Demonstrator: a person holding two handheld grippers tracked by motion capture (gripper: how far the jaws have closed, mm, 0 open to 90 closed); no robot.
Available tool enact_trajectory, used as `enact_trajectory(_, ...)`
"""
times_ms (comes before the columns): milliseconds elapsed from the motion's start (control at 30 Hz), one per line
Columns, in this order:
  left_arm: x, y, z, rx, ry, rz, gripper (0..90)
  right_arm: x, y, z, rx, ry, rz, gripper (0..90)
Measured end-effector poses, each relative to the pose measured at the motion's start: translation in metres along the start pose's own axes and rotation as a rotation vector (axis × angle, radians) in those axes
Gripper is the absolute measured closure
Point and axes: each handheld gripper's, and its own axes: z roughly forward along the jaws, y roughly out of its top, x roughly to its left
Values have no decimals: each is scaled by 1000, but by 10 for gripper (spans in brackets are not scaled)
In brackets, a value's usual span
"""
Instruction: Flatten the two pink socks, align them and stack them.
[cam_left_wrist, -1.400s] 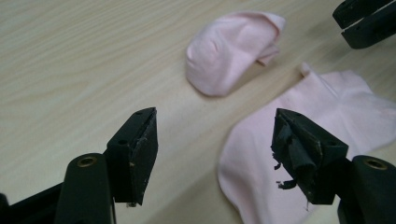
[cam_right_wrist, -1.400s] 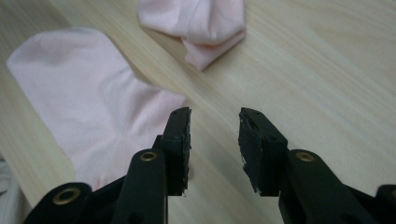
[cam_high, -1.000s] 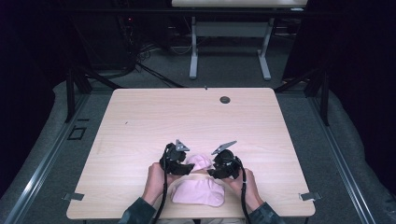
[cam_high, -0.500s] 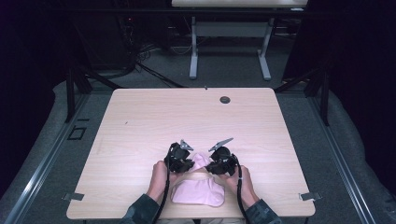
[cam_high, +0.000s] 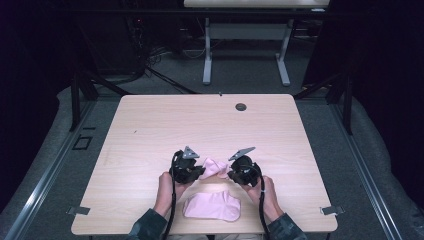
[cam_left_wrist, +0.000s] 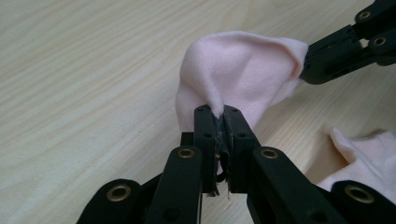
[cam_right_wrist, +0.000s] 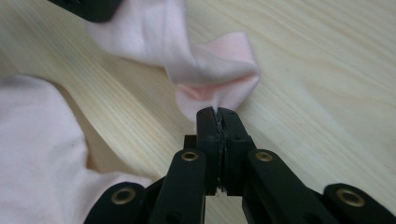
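Here, a small pink sock (cam_high: 216, 167) is held up just above the table (cam_high: 150, 130) between the two grippers, near the person's edge. The left gripper (cam_high: 199, 171) is clamped on one end of it: in the left gripper view a pinched fold of the sock (cam_left_wrist: 238, 70) is seen squeezed between the two black jaws, which have just been closing and now stand nearly together with only the cloth between them. The right gripper (cam_high: 230, 175) is clamped on the other end; in the right gripper view the jaws, which have likewise just been closing, are pressed together on the edge of the sock (cam_right_wrist: 219, 88), and the rest of the cloth is twisted away toward the other gripper. The sock is thus stretched loosely from one pair of jaws to the other, bunched in the middle. A second pink sock (cam_high: 212, 206) is seen lying flat on the table, nearer the person than the held one and between the two hands, apart from both pairs of jaws
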Motion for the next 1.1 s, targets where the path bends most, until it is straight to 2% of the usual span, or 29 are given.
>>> enact_trajectory(167, 4, -1, -5, -15, 4, -25, 858, -3, -3, -18, 9, -63, -22, 882)
enact_trajectory(200, 4, -1, -5, -15, 4, -25, 858, -3, -3, -18, 9, -63, -22, 882)
enact_trajectory(333, 2, -6, -8, 2, 51, 22, 856, -4, -10, -28, 33, -88, -36, 883)
enact_trajectory(433, 2, -12, -6, 12, 59, 48, 852, -4, -14, -27, 48, -85, -49, 883)
enact_trajectory(533, 2, -19, -2, 29, 58, 50, 848, -2, -18, -22, 73, -99, -64, 883)
enact_trajectory(633, 4, -21, -2, 26, 51, 45, 849, -3, -19, -21, 68, -104, -61, 883)
enact_trajectory(667, 3, -21, -6, -19, 54, 41, 850, -3, -18, -23, 37, -120, -59, 883)
enact_trajectory(700, 3, -21, -6, -19, 54, 41, 850, -3, -18, -23, 37, -120, -59, 883)
enact_trajectory(733, 3, -19, -13, -80, 65, 61, 850, -2, -14, -30, 3, -143, -66, 883)
enact_trajectory(767, 2, -18, -17, -117, 68, 75, 849, -1, -11, -34, -17, -158, -72, 883)
enact_trajectory(800, 2, -18, -18, -134, 80, 79, 847, 0, -9, -39, -41, -180, -76, 884)
enact_trajectory(833, 2, -18, -18, -134, 80, 79, 844, 1, -7, -42, -56, -189, -86, 883)
enact_trajectory(867, 1, -18, -21, -147, 68, 97, 834, 3, -6, -47, -72, -188, -105, 883)
enact_trajectory(900, 2, -19, -21, -135, 62, 101, 818, 4, -6, -48, -77, -189, -109, 883)
enact_trajectory(933, 2, -21, -19, -102, 49, 112, 782, 6, -6, -50, -70, -194, -123, 883)
enact_trajectory(1033, 3, -31, -14, -10, 37, 105, 617, 12, -15, -49, -40, -152, -160, 881)
enact_trajectory(1100, 6, -39, -15, 30, 36, 93, 550, 17, -24, -45, -10, -126, -187, 880)
